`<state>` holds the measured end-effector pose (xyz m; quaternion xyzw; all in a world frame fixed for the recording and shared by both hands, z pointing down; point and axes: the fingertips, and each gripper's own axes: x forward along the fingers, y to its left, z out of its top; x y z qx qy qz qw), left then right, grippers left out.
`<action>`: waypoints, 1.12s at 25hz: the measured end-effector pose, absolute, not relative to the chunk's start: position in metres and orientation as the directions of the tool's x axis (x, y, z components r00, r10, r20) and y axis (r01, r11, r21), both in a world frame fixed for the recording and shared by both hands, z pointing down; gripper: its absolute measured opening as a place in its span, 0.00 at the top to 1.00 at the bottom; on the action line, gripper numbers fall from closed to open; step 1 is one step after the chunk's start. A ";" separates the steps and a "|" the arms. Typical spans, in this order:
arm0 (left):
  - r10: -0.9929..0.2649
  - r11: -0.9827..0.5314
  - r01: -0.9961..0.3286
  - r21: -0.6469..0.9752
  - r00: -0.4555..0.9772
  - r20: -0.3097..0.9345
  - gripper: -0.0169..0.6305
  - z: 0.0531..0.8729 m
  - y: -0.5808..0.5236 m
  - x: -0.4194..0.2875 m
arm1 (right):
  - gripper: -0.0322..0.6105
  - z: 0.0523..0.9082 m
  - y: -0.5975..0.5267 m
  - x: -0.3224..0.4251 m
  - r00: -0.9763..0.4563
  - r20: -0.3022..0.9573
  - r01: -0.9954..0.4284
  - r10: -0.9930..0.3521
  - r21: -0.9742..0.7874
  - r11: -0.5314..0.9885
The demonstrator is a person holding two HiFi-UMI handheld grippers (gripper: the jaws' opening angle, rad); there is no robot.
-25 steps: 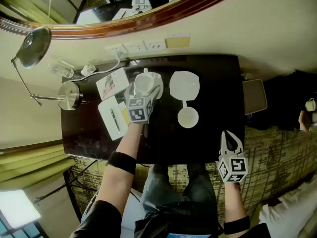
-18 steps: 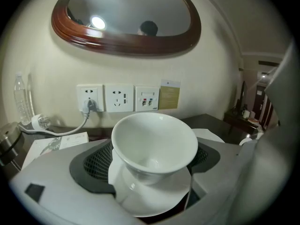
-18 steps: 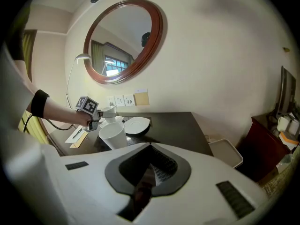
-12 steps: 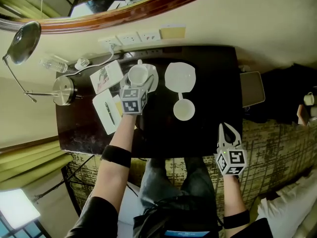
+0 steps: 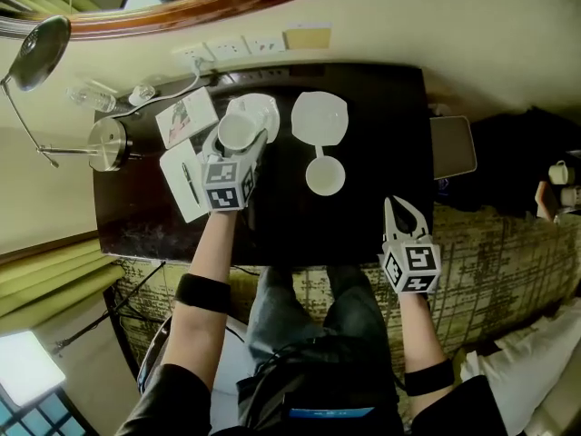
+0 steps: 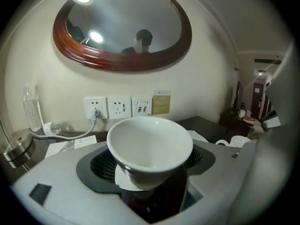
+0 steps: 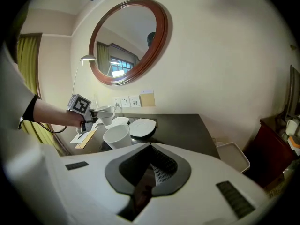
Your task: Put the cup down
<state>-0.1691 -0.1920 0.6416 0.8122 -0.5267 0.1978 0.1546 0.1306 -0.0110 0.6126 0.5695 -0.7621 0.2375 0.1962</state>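
Cup (image 6: 150, 146), white and empty, is sitting clamped in my left gripper (image 5: 238, 143), whose jaws have just been closing on it, over the far left of the dark desk (image 5: 381, 153). The head view is cutting off the oval wood-framed mirror (image 6: 122, 29), while both gripper views are showing it whole. Only the right gripper view is showing the cup hanging just above its saucer (image 7: 121, 121). A second cup (image 5: 325, 175) is standing to its right. The printed card (image 5: 186, 116) is too small to read. My right gripper (image 5: 402, 209) is hanging shut and empty, near right.
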 end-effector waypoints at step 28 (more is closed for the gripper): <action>-0.771 -0.349 -0.933 0.086 0.338 0.540 0.36 0.685 -0.081 -0.132 | 0.94 0.620 -0.020 0.132 -0.337 0.595 -0.938 -0.730 -0.147 0.313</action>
